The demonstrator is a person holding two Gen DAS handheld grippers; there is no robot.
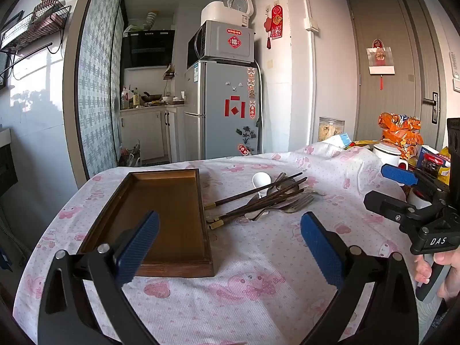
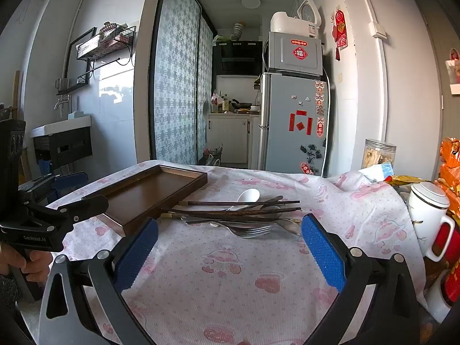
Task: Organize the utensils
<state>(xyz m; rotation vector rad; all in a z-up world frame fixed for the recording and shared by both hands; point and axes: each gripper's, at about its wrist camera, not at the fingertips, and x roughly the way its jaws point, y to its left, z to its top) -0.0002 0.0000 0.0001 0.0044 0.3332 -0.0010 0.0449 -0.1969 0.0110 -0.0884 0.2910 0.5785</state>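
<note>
Both grippers hang over the tabletop (image 1: 230,302), which is draped in a soft white cloth printed with pink cartoon figures. The left gripper (image 1: 230,247) has its jaws spread wide with nothing between the knobbly blue pads, same story for the right gripper (image 2: 230,247). At about 11 o'clock from the left one sits a rectangular wooden tray (image 1: 161,215), shallow and bare inside. The utensils (image 1: 264,201) are a jumbled heap just right of it: dark slim chopsticks, shiny metal forks, a glossy white ceramic spoon (image 1: 261,180).
</note>
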